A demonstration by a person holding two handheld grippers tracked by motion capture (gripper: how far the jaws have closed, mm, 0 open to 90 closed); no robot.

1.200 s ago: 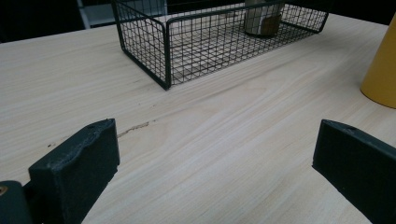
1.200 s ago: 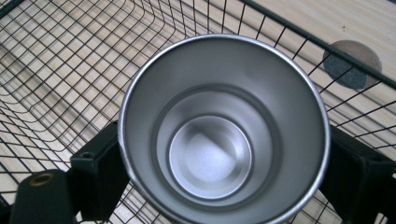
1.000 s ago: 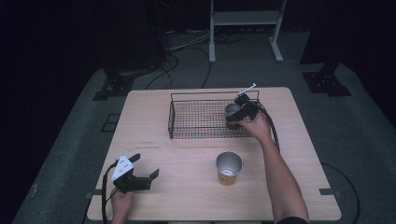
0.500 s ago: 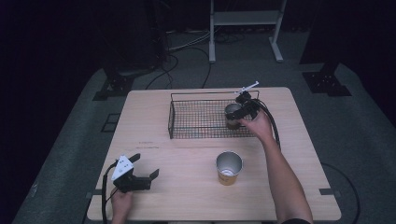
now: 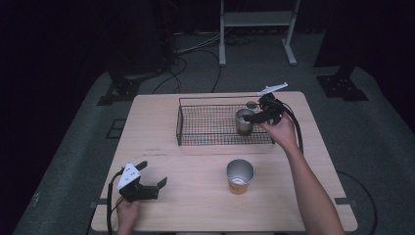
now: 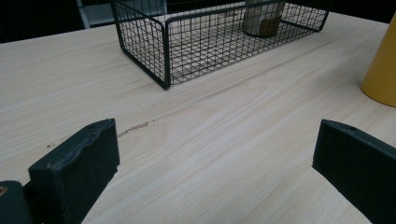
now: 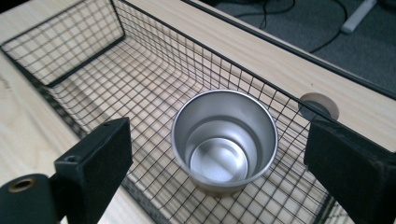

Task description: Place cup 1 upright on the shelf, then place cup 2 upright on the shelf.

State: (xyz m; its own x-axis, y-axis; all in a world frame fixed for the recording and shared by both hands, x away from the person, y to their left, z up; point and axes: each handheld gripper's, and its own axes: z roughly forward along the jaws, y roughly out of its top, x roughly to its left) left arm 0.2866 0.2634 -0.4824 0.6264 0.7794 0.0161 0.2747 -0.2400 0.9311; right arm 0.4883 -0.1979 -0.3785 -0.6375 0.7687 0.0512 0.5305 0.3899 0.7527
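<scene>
A black wire basket [image 5: 210,128] stands on the far half of the wooden table [image 5: 195,205]. A steel cup [image 5: 243,121] stands upright in the basket's right end; the right gripper view looks down into this cup [image 7: 225,140]. My right gripper [image 5: 257,116] hovers just above and to the right of it, jaws open wide on either side and apart from it. A second cup [image 5: 240,176], steel inside and yellow outside, stands on the table nearer the person. My left gripper [image 5: 147,183] rests open low over the table's near left, with nothing between its jaws.
A round hole [image 7: 318,105] lies in the tabletop just beyond the basket's far wall. The yellow cup [image 6: 383,65] stands at the right edge of the left gripper view, with the basket [image 6: 196,42] ahead. Cables and stand legs lie on the dark floor beyond the table.
The right gripper has drawn slightly up and away from the steel cup in the basket. The left gripper has not moved.
</scene>
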